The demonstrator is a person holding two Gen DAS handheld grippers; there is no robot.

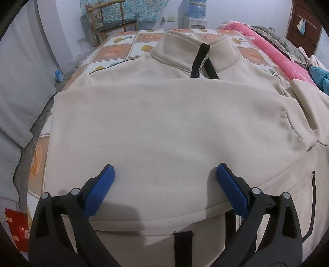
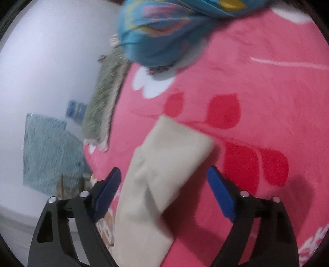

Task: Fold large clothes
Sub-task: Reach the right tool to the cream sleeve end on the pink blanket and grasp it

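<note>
A large cream zip-neck sweatshirt (image 1: 164, 115) lies spread on the patterned tablecloth (image 1: 115, 51), with one sleeve folded across its chest and the collar at the far side. My left gripper (image 1: 164, 174) hovers open just above the folded sleeve, its blue pads (image 1: 98, 191) wide apart with nothing pinched. In the blurred right wrist view, the other cream sleeve (image 2: 164, 164) lies out over a pink blanket (image 2: 257, 82). My right gripper (image 2: 164, 174) stands open with its blue pads on either side of that sleeve, not pressing it.
A pink blanket (image 1: 273, 51) and grey-green throw (image 1: 277, 37) lie along the right of the table. A wooden chair (image 1: 113, 22) and a water dispenser (image 1: 195, 18) stand at the far wall. Grey cushions (image 1: 22, 92) lie at the left. A blue patterned cloth (image 2: 174, 26) lies on the blanket.
</note>
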